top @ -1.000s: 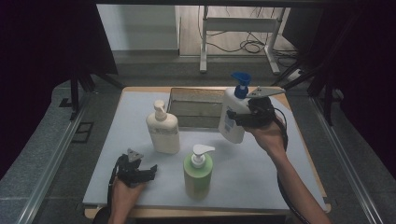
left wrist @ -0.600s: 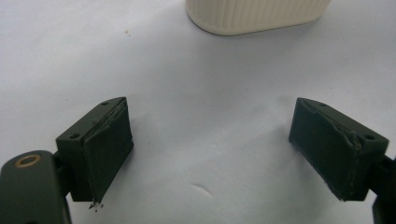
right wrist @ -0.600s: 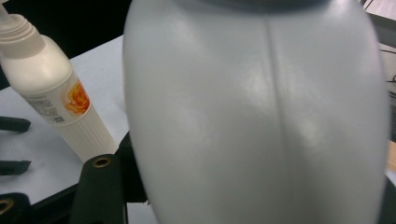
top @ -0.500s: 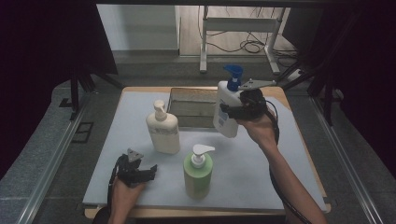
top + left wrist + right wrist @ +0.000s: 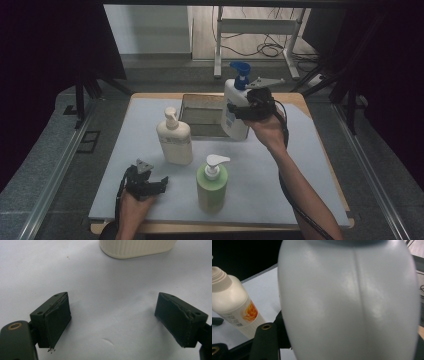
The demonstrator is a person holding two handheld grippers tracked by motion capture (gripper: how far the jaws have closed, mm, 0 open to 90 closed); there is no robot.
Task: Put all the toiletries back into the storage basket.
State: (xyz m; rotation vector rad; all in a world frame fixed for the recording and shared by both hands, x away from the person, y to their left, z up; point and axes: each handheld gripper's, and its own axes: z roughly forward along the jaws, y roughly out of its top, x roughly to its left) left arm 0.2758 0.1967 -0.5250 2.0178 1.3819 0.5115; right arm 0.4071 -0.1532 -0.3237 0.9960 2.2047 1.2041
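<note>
While the right gripper point(image 5: 239, 111) clamps the white plastic pump bottle with the blue nozzle point(image 5: 235, 112) at the near right edge of the shallow metal tray point(image 5: 200, 107), setting it inside looks still undone. The left gripper point(image 5: 112, 322), jaws apart, rests empty. The right gripper view reveals the bottle's back seam.

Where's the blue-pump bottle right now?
High view: the blue-pump bottle is at the table's far right, clamped in the right claw, over the near right edge of the metal tray.
</note>
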